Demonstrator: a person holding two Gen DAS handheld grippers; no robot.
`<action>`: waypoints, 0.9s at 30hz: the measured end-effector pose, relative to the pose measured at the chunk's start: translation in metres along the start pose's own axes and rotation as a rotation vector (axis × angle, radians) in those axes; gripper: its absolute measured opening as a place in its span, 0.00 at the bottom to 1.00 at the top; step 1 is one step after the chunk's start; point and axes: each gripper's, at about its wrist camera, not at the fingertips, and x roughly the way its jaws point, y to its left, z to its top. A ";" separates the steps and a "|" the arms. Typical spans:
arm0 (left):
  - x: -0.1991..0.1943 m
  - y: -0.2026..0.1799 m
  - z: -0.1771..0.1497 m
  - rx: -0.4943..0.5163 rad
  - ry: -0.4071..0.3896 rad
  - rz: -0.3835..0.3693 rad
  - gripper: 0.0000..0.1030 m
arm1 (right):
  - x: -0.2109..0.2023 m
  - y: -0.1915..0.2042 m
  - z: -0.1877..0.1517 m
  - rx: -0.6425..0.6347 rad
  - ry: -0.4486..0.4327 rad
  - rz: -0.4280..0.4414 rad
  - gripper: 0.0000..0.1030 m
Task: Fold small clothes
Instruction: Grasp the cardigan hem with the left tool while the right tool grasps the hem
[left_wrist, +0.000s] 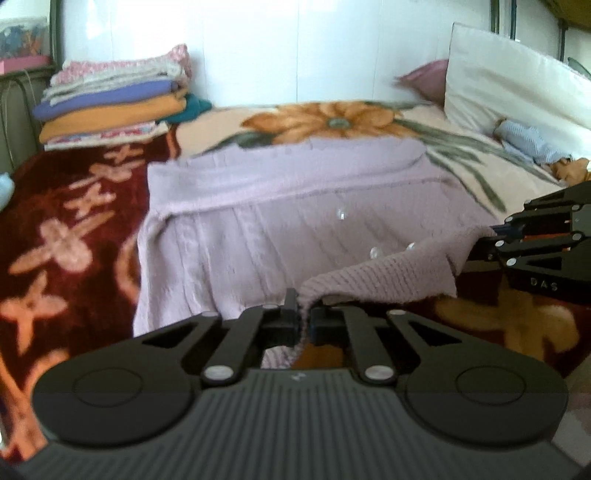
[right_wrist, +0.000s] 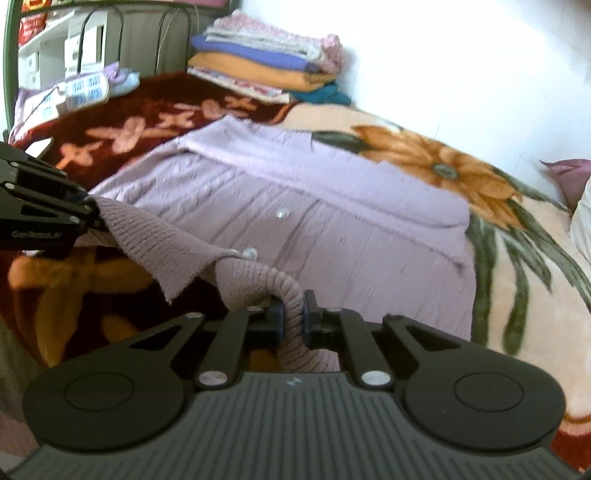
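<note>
Ribbed hem of lilac knit cardigan (left_wrist: 295, 206), spread flat on plush floral blanket (left_wrist: 66, 229); left gripper (left_wrist: 303, 325) and right gripper (right_wrist: 293, 325) each clamped on a corner. Risk: stretchy, heavy knit slipping free; hem sagging between grips, folding crooked; round buttons snagging
</note>
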 end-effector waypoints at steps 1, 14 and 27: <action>-0.001 0.000 0.003 0.007 -0.010 0.003 0.08 | -0.001 -0.001 0.002 0.003 -0.011 -0.003 0.09; -0.004 0.008 0.048 0.019 -0.144 0.022 0.08 | -0.007 -0.018 0.046 0.023 -0.169 -0.068 0.09; 0.020 0.023 0.121 0.034 -0.286 0.062 0.08 | 0.027 -0.050 0.124 0.028 -0.314 -0.140 0.08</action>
